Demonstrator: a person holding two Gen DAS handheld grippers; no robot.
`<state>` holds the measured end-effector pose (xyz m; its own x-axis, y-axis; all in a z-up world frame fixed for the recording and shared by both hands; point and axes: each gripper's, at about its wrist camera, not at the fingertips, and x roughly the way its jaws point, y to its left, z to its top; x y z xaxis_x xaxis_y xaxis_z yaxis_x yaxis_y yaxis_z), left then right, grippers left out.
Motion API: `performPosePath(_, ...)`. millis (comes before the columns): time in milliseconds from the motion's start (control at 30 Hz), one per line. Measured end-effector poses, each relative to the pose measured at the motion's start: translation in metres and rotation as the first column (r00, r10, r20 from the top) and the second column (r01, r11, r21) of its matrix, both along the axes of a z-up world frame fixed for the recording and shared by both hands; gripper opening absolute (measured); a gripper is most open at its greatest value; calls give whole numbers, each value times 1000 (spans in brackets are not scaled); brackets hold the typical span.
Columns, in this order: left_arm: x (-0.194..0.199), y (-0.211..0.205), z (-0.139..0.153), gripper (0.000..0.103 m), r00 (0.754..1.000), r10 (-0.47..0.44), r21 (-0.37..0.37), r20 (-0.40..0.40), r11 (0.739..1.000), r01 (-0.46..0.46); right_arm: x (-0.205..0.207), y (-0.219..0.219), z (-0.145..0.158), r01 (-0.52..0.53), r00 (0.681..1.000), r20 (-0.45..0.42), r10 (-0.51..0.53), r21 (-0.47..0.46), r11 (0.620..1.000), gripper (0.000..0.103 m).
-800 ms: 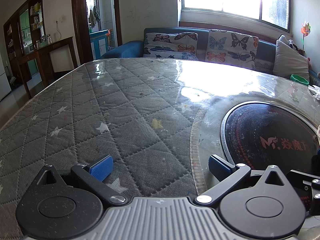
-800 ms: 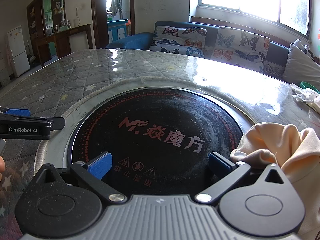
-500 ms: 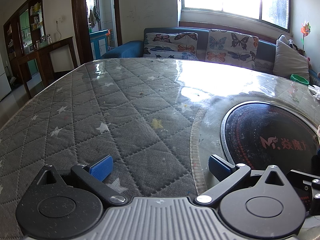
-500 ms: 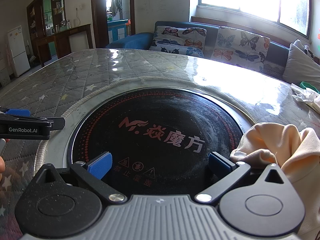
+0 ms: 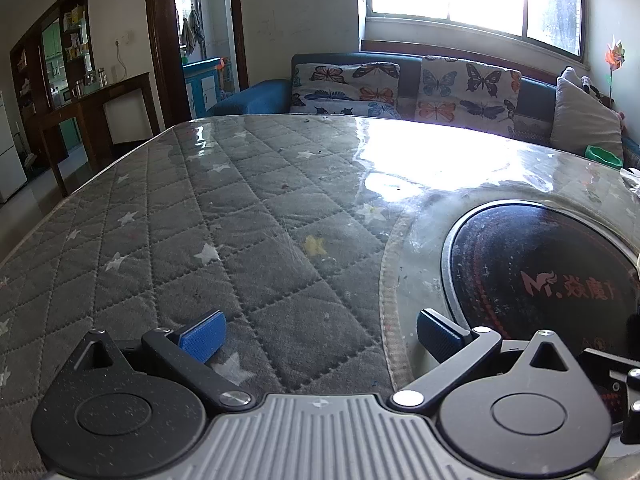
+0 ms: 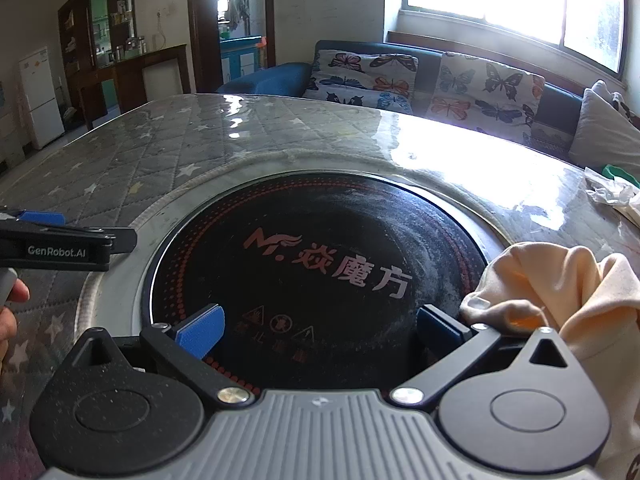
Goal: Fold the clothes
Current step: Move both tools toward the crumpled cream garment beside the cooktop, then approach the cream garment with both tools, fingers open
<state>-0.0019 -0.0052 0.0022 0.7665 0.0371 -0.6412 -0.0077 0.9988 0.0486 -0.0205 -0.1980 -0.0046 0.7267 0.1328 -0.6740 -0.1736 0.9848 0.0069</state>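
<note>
Garment: peach cloth point(image 6: 560, 292) bunched, unfolded, just right of the right gripper point(image 6: 320, 326), touching its right finger; folding remains
Right gripper: jaws apart, holding nothing
Left gripper point(image 5: 320, 330): jaws apart, empty; no cloth ahead

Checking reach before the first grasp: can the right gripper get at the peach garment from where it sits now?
Probably yes. The right gripper is open, and the crumpled peach garment lies just beside its right finger on the black cooktop disc. Nothing stands between them.
</note>
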Motion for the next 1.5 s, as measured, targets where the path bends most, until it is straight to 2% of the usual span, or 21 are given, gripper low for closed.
performPosePath(800,-44,-27,11,103,995,-61,-60,-74,997,57,-54,-8,17,-4,1000,30,3,22,1000,103)
performPosePath(1500,-69,-67,21,103,981,-175,-53,-82,984,171,-98,-36,22,90,995,36,-93,68,994,103)
